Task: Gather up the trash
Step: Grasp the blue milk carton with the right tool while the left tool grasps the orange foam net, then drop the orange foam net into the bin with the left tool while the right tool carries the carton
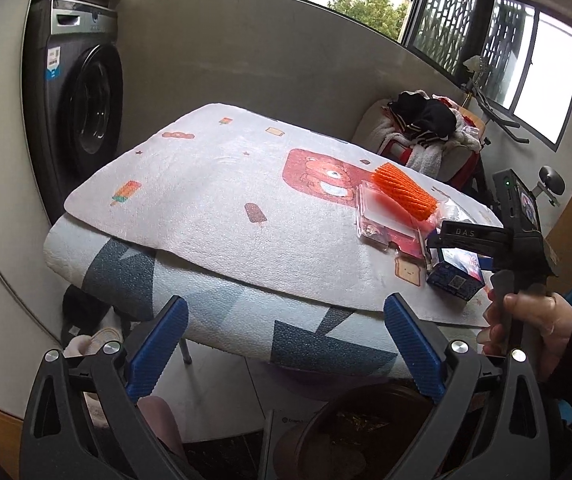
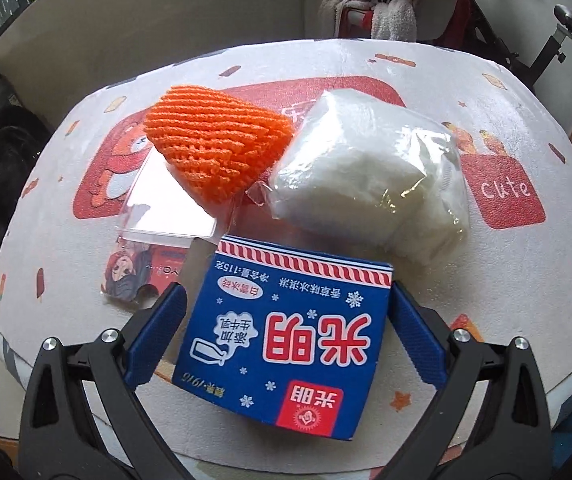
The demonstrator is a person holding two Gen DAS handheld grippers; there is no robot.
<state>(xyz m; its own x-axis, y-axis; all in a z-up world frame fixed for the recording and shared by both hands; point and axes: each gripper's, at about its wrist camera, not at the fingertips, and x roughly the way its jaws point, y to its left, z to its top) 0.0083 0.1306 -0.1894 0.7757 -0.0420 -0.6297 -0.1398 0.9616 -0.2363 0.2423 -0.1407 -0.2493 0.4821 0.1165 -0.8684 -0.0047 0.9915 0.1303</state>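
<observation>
Left wrist view: left claw point(image 1: 286, 344) hangs wide open off the desk's point(image 1: 205, 216) front edge, gripping nothing.

Right wrist view: right claw point(image 2: 286, 336) is open around the blue carton point(image 2: 286, 344); orange foam net point(image 2: 213, 144) and white bag point(image 2: 370, 172) lie just behind.

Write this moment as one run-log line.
right gripper: open, straddling blue cardboard carton | left gripper: open, empty | orange foam net, clear plastic bag: on table

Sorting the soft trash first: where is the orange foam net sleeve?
The orange foam net sleeve lies mid-table in the right wrist view, partly atop the clear plastic case, left of the white plastic-wrapped bundle.
</observation>
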